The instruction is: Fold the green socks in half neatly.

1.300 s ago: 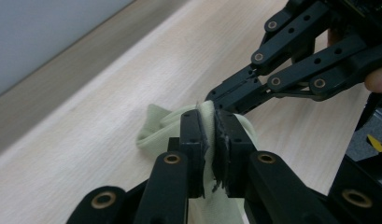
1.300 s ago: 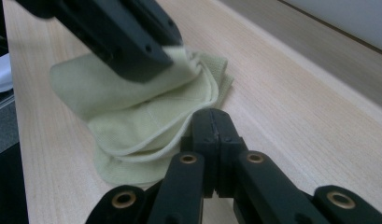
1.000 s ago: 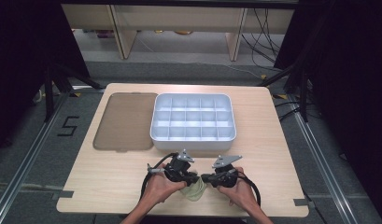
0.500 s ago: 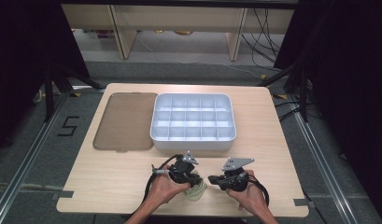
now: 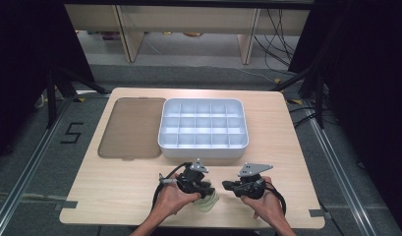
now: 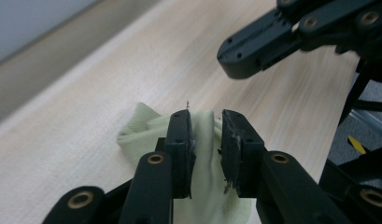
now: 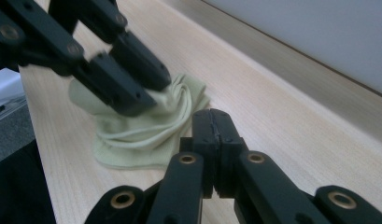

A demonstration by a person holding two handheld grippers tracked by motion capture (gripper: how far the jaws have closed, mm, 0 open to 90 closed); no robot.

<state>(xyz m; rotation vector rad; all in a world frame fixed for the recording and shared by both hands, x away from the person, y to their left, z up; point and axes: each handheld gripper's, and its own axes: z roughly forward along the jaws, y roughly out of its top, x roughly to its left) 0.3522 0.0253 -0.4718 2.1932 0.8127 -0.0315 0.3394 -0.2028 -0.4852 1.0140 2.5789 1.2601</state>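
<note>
High view: a pale wooden table (image 5: 115, 191) carries, toward its far side, a white compartment tray (image 5: 203, 129) with a grid of open cells, and just left of it a flat brown translucent lid (image 5: 132, 128), lying flat and edge to edge with the tray. Grey floor, black frame legs and loose cables surround the table. Nothing stands between the tray and the near edge, where the person's two hands work side by side.

At that near edge lies a pale yellow-green cloth (image 5: 207, 201), bunched and creased into soft folds, partly under the left gripper (image 5: 194, 183). In the right gripper view the cloth (image 7: 146, 123) shows ribbed gathers drawn together toward the left gripper's tips, with a flatter layer spread on the wood below. Crumpled as it is, its long axis cannot be told; the gathers point toward the tray side of the table.

In the left gripper view the left gripper (image 6: 206, 137) has its jaws standing a narrow gap apart, having just been opening, with the cloth (image 6: 146, 128) between and below them; the pads do not seem to press on it. The right gripper (image 7: 213, 140) has its jaws shut together on nothing, just beside the cloth and clear of it; the high view places it (image 5: 227, 185) to the cloth's right.
</note>
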